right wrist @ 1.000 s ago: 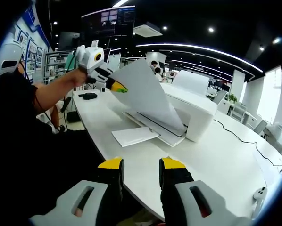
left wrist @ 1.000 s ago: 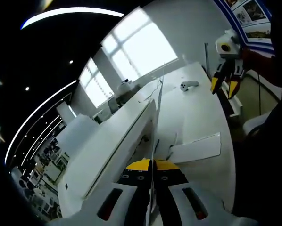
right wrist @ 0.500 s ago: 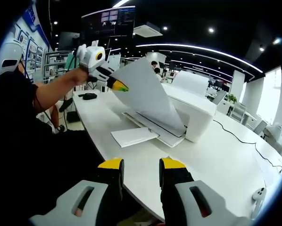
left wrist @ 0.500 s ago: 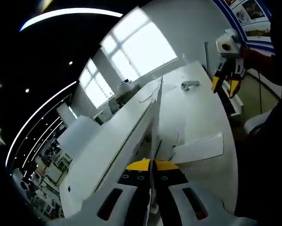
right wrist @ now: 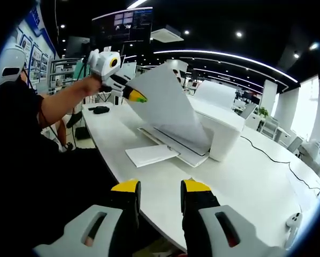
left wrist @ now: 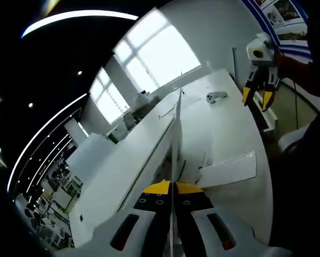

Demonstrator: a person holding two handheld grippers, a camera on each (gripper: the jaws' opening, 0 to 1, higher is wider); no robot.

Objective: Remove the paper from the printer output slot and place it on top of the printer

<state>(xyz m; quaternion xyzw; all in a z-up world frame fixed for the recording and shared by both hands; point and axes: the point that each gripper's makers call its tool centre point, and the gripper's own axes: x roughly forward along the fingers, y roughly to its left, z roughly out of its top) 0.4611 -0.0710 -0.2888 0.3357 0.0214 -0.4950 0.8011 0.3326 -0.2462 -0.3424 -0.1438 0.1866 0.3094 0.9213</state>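
Note:
A white sheet of paper [right wrist: 168, 110] hangs lifted above the white printer [right wrist: 224, 128], its lower edge still near the output slot. My left gripper [right wrist: 137, 99] is shut on the sheet's upper left corner. In the left gripper view the paper [left wrist: 174, 139] runs edge-on up from between the yellow-tipped jaws of the left gripper [left wrist: 172, 188], with the printer [left wrist: 122, 166] at the left. The printer's extended output tray [right wrist: 149, 154] lies flat on the table. My right gripper [right wrist: 159, 188] stands open over the table's near edge, apart from everything; it also shows as the right gripper [left wrist: 258, 96].
The long white table [right wrist: 245, 187] curves away to the right, with a black cable [right wrist: 272, 155] across it and a small white device [left wrist: 215, 96] farther along. A person's arm [right wrist: 63, 101] holds the left gripper. A dark object [right wrist: 101, 109] lies at the table's far end.
The left gripper has raised the paper slightly and carried it a little towards the printer. The right gripper has stayed still.

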